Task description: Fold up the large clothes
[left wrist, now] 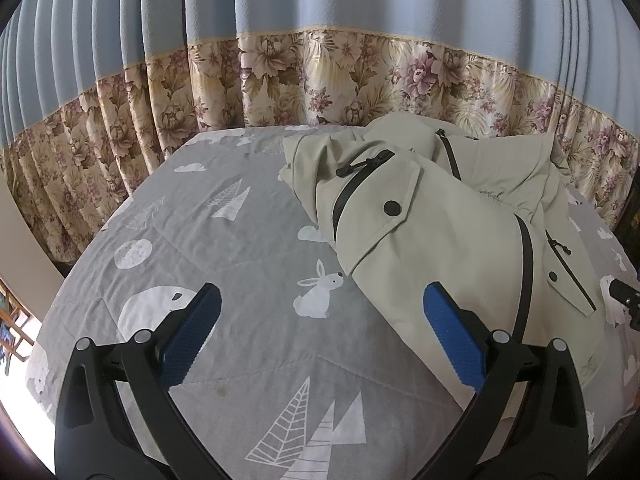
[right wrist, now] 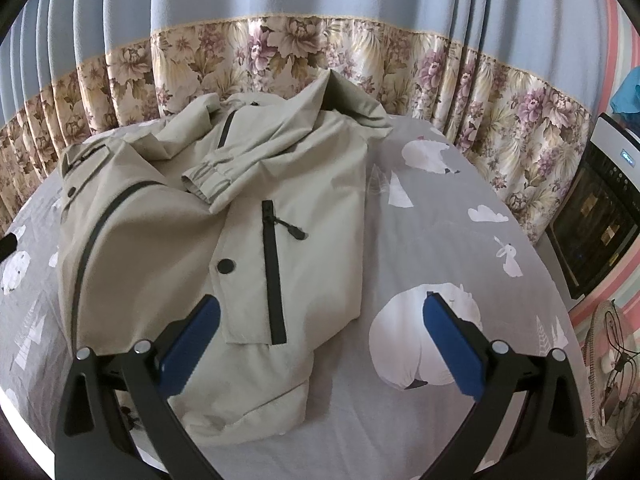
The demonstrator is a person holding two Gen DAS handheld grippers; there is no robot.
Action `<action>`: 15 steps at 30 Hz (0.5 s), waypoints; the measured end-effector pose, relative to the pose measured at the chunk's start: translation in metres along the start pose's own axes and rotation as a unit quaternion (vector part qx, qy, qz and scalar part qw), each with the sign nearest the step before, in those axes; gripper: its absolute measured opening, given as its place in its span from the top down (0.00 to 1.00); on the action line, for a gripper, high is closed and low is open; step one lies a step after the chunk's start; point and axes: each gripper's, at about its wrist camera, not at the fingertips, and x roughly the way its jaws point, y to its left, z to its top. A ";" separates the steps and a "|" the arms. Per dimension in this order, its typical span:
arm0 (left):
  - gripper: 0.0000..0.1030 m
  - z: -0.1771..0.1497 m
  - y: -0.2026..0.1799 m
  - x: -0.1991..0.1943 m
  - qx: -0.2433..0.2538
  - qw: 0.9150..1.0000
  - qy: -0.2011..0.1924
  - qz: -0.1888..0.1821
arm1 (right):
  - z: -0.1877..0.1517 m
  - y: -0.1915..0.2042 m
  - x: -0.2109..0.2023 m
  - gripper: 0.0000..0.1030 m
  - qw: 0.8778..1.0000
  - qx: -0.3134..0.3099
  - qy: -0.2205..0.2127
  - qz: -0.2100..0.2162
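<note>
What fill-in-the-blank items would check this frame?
1. The jacket lies on a grey ____.
2. Both tongs, left and right, are ____.
3. The jacket's zips are ____ in colour.
4. Behind the bed hangs a ____.

Missing: bedsheet; open; black; curtain
</note>
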 end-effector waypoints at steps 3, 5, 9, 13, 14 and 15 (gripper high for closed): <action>0.03 0.000 0.000 0.001 0.002 1.000 0.001 0.001 | -0.007 -0.002 0.012 0.02 1.000 0.000 0.016 -0.002; 0.03 0.000 0.001 0.002 0.001 1.000 0.002 0.000 | -0.011 -0.004 0.020 0.02 1.000 0.003 0.029 -0.003; 0.03 -0.002 0.000 0.004 0.004 1.000 0.004 0.002 | -0.018 -0.003 0.029 0.05 0.999 0.009 0.045 0.008; 0.03 -0.004 -0.002 0.007 0.006 1.000 0.008 0.001 | -0.022 0.001 0.037 0.23 0.998 0.009 0.059 0.027; 0.03 -0.004 -0.002 0.008 0.006 1.000 0.009 0.001 | -0.023 0.001 0.039 0.27 0.998 0.010 0.062 0.032; 0.03 -0.005 -0.002 0.008 0.006 1.000 0.010 0.001 | -0.024 0.004 0.041 0.32 0.997 0.009 0.067 0.036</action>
